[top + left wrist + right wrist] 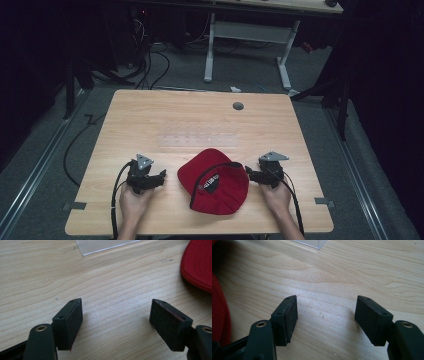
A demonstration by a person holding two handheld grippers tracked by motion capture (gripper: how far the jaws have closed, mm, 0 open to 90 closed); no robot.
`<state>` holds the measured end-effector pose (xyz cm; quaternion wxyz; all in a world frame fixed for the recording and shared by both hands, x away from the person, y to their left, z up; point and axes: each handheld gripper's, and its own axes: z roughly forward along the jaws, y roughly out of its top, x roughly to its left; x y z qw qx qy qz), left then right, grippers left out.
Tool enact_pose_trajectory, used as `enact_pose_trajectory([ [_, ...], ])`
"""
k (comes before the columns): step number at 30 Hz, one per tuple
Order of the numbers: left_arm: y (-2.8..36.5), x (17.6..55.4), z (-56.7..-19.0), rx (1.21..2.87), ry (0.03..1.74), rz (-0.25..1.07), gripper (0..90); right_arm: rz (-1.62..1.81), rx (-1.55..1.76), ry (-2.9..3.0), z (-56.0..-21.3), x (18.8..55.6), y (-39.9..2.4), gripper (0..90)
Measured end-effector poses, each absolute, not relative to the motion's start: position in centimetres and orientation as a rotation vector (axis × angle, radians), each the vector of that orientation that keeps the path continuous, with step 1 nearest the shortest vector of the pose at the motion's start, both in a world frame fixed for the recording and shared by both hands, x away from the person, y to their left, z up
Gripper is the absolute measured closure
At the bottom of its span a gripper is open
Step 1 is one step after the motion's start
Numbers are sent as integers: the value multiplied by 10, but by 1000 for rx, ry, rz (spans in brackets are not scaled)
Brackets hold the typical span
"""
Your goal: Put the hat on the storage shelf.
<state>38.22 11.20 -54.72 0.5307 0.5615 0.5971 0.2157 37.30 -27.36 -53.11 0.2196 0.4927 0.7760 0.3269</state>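
The red cap (pixel 215 181) lies on the near half of the tabletop (pixel 150 120), between the two grippers, its crown toward 11 o'clock and its flat brim toward 5 o'clock, so its long axis runs on that diagonal; a black band curves across it beside a dark label. The left hand-held gripper (pixel 161 176) sits at the cap's 9 o'clock, jaws spread wide over bare wood with nothing between them. The right hand-held gripper (pixel 248 173), at the cap's 3 o'clock, is likewise wide open and empty, just beside the cap's edge. The tabletop is pale wood grain with a clear plastic sheet (pixel 197 139) at the cap's 12 o'clock and a grey grommet (pixel 238 106) beyond. Grey carpet, cables and a white desk frame (pixel 247 47) fill the dim room behind.
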Motion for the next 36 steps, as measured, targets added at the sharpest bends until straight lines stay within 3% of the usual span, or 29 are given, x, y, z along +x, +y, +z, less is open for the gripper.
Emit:
enact_pose_trajectory([
  [19, 112, 382, -547, 1341, 1424, 515, 265, 909, 1370, 2145, -531, 373, -275, 354],
  [36, 112, 382, -547, 1342, 1424, 515, 265, 953, 1415, 2072, -521, 360, -292, 471],
])
